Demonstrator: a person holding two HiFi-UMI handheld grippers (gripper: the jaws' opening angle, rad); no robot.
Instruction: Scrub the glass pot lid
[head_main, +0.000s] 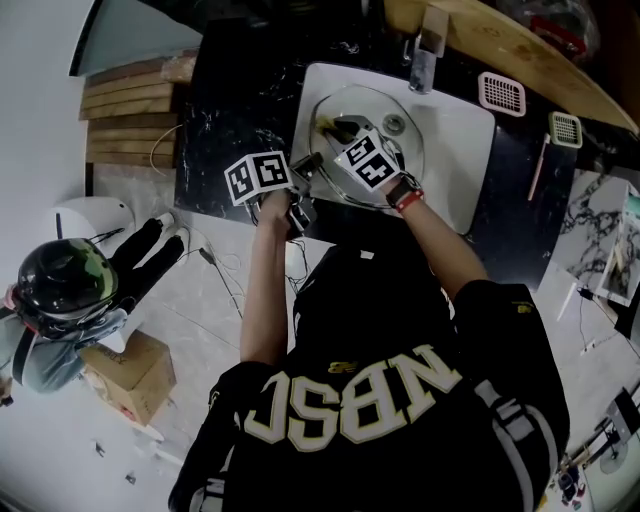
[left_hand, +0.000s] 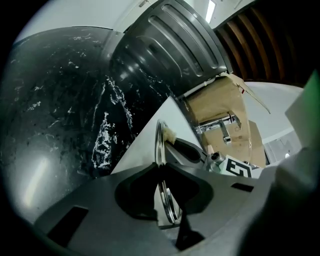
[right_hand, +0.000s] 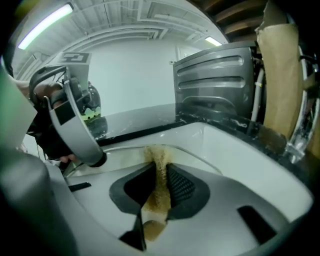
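Note:
The glass pot lid (head_main: 385, 160) stands tilted in the white sink (head_main: 460, 150). My left gripper (head_main: 308, 166) is shut on its near-left metal rim, which runs edge-on between the jaws (left_hand: 161, 165). My right gripper (head_main: 338, 130) is shut on a yellow-brown scrub pad (right_hand: 159, 180), whose far end presses on the lid's glass (right_hand: 200, 156). In the left gripper view the pad's pale tip (left_hand: 168, 134) touches the rim's right side. The left gripper's curved body (right_hand: 75, 125) shows at the left of the right gripper view.
A faucet (head_main: 428, 48) stands at the sink's back, and the drain (head_main: 394, 124) shows through the lid. Black marble counter (head_main: 240, 90) surrounds the sink. Two small racks (head_main: 502, 93) (head_main: 565, 129) sit to the right. A helmet (head_main: 60, 280) and a cardboard box (head_main: 130, 375) are on the floor at left.

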